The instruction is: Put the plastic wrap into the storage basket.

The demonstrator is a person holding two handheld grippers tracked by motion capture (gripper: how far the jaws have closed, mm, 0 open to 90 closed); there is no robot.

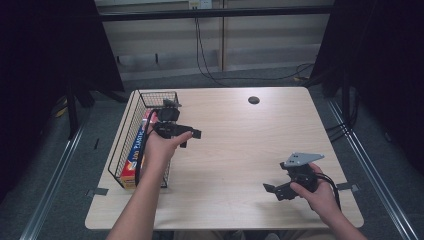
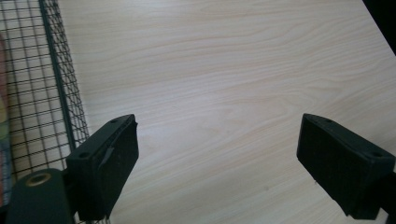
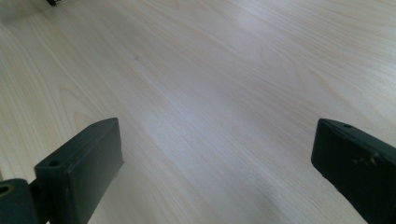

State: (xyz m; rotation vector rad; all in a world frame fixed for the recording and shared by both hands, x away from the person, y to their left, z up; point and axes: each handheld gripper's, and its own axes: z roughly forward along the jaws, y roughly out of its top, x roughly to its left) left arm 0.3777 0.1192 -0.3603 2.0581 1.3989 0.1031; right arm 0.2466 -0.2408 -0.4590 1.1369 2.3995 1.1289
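Note:
A black wire basket (image 1: 131, 107) stands on the left part of the light wooden table (image 1: 240, 150). A long colourful box (image 1: 135, 155) lies inside it. My left gripper (image 1: 192, 137) hovers just right of the basket, over its right wall. In the left gripper view the left gripper (image 2: 219, 135) is open over bare wood, with the basket mesh (image 2: 56, 79) beside its left jaw. My right gripper (image 1: 277, 177) is held near the table's front right. The right gripper (image 3: 217, 140) is open, with nothing but tabletop between the jaws.
A small dark round hole (image 1: 254, 100) sits near the table's far edge. Black curtains hang at both sides, and cables (image 1: 205, 55) trail down the back wall. Bare wood stretches between the two grippers.

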